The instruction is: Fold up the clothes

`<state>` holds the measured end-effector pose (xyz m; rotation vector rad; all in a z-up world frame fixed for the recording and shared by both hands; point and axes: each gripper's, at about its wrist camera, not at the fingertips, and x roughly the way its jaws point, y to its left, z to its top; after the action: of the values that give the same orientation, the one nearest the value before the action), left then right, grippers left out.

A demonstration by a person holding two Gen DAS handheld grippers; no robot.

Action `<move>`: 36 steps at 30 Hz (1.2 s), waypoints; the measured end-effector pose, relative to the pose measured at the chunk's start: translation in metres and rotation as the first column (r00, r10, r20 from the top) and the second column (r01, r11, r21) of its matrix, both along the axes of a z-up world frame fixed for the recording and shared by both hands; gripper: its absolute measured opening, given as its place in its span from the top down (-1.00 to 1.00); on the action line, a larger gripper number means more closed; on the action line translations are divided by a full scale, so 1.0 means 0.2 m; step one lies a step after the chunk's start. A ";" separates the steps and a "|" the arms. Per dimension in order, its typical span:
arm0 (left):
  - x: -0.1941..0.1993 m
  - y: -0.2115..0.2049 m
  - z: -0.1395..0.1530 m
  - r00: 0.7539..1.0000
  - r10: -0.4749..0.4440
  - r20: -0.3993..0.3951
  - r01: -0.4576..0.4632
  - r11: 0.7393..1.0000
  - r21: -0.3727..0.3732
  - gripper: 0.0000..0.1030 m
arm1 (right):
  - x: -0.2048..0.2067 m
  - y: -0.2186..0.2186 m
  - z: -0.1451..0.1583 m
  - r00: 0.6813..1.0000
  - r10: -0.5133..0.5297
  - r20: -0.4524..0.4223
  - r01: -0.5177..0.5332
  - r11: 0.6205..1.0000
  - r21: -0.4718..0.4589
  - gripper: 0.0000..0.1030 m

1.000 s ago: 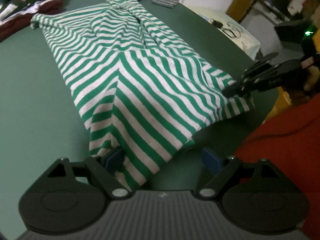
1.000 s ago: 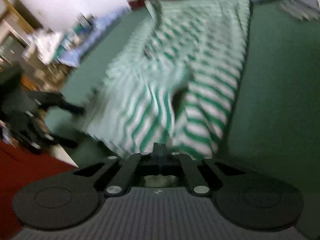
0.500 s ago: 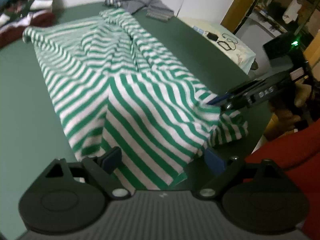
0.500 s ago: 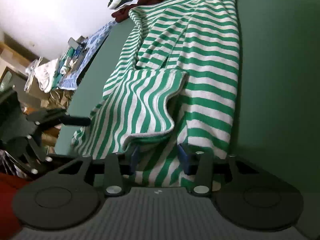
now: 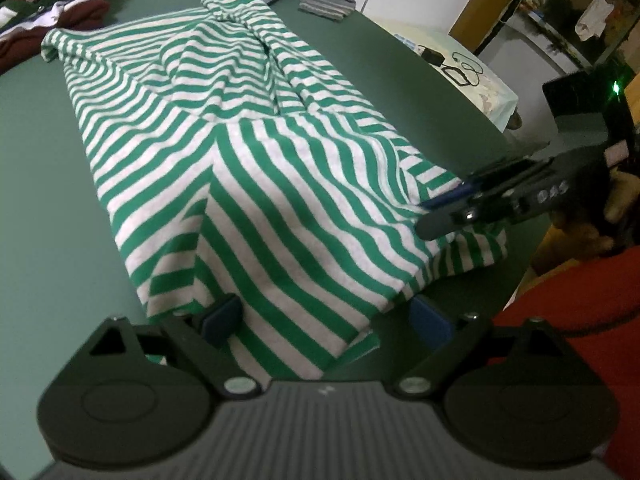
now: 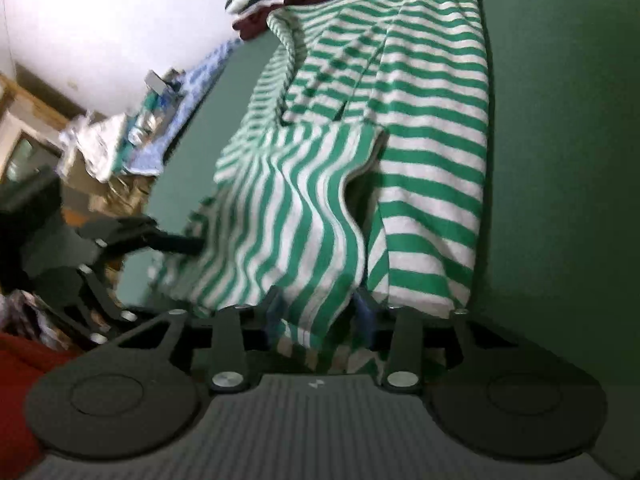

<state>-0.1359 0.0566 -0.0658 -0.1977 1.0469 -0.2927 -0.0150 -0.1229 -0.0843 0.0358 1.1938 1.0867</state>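
The striped shirt (image 5: 248,152) lies lengthwise on the green bench (image 5: 44,200), its near hem folded over. Since half a second ago the right tongs (image 6: 320,312) have narrowed on the hem's right corner — cloth sits between them, though whether they pinch it I cannot tell. The left tongs (image 5: 324,320) stay wide apart, straddling the left corner, gripping nothing. Both ends seem readied for lifting.
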 end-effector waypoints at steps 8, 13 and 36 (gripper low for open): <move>-0.02 0.00 0.04 0.999 -0.037 0.019 0.038 0.999 -0.018 -0.80 | -0.06 -0.07 0.08 0.991 0.112 0.073 -0.111 0.994 -0.018 0.86; 0.01 -0.01 0.02 1.000 -0.021 0.004 0.021 1.000 -0.015 -0.80 | -0.04 -0.05 0.00 0.994 0.090 0.069 -0.085 0.993 -0.077 0.86; 0.10 -0.05 0.00 0.997 -0.018 0.070 0.020 1.000 -0.017 -0.90 | 0.30 0.02 0.08 0.962 -0.188 0.200 0.169 0.980 0.108 0.79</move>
<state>-0.1157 0.0467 -0.0663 -0.1927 0.9779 -0.3242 0.0457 -0.1195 -0.0675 0.0949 0.9333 0.9590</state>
